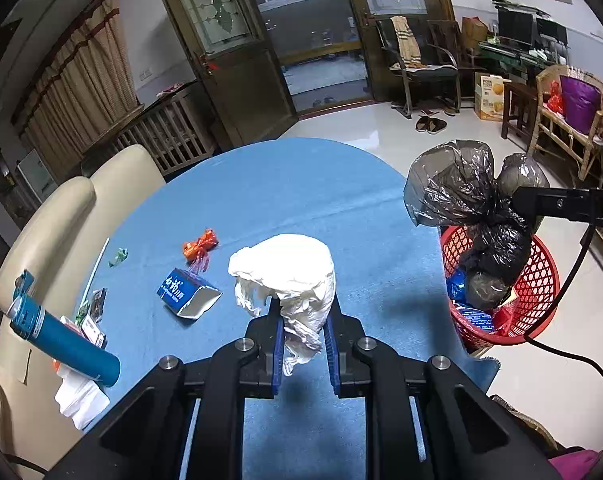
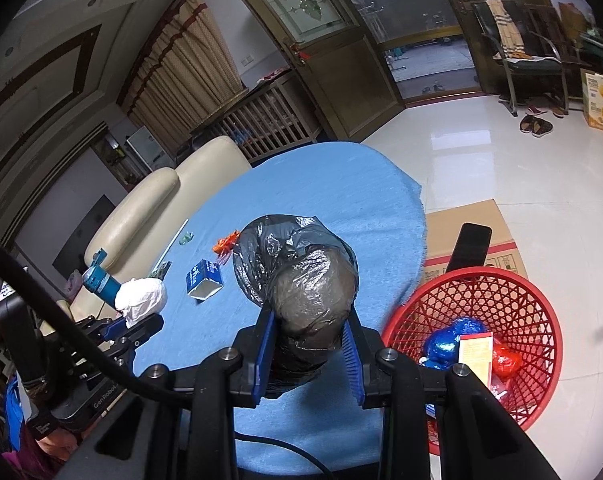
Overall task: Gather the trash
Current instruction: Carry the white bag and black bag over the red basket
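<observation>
My left gripper (image 1: pixel 303 322) is shut on a crumpled white plastic bag (image 1: pixel 289 276) and holds it above the blue table (image 1: pixel 301 192). It also shows in the right wrist view (image 2: pixel 141 300). My right gripper (image 2: pixel 309 328) is shut on a tied black trash bag (image 2: pixel 301 284), held above the table edge just left of the red basket (image 2: pixel 513 308). In the left wrist view the black bag (image 1: pixel 469 208) hangs over the basket (image 1: pixel 537 280). The basket holds blue, red and yellow packaging.
On the table lie a blue carton (image 1: pixel 187 292), an orange wrapper (image 1: pixel 199 246), a green wrapper (image 1: pixel 119 256), a straw (image 1: pixel 97 268), a blue canister (image 1: pixel 61 332) and small packets. A cream sofa (image 1: pixel 53 216) borders the table's left. A cardboard box (image 2: pixel 477 228) lies behind the basket.
</observation>
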### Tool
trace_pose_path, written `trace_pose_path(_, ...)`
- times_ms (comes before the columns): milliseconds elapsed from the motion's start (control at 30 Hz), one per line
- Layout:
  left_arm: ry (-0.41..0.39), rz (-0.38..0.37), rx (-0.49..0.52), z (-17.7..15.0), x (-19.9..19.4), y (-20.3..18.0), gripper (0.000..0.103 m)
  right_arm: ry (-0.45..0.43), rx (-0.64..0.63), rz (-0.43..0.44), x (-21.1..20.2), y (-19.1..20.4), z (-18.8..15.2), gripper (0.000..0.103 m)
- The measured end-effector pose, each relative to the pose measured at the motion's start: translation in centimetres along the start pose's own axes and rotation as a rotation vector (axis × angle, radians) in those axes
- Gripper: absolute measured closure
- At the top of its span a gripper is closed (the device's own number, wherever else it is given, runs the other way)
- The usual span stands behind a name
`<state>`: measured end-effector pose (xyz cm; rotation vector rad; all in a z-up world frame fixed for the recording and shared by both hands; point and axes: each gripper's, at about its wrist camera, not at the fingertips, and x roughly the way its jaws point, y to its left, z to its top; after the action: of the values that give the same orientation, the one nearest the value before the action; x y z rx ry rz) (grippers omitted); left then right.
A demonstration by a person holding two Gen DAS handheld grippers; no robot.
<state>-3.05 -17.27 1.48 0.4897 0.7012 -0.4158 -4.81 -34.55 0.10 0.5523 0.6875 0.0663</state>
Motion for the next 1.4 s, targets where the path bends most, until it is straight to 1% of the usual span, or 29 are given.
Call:
trace_pose_path(467,0.003,-0.016,0.081,1.6,1.0,-3.1,0.084,-0.030,0.067,-0.008,-1.4,-3.6,0.0,0.069)
trace_pose_path(933,-0.009,-0.041,0.168,3.3,1.7,-6.9,0.084,-0.081,0.150,-0.037,-3.5,-7.9,0.5,0.069)
trace_pose_path(1167,-0.022,-0.053,0.203,4.2,1.8,-8.5,0.084,-0.106,0.154,-0.092,-4.2,-9.2,0.8,0.069)
trace_pose_path(1400,-0.027,-0.069,0.244,4.7,2.0,-10.2,0.084,-0.132,0.173,-0.121,-5.3,-10.6,1.2,0.069)
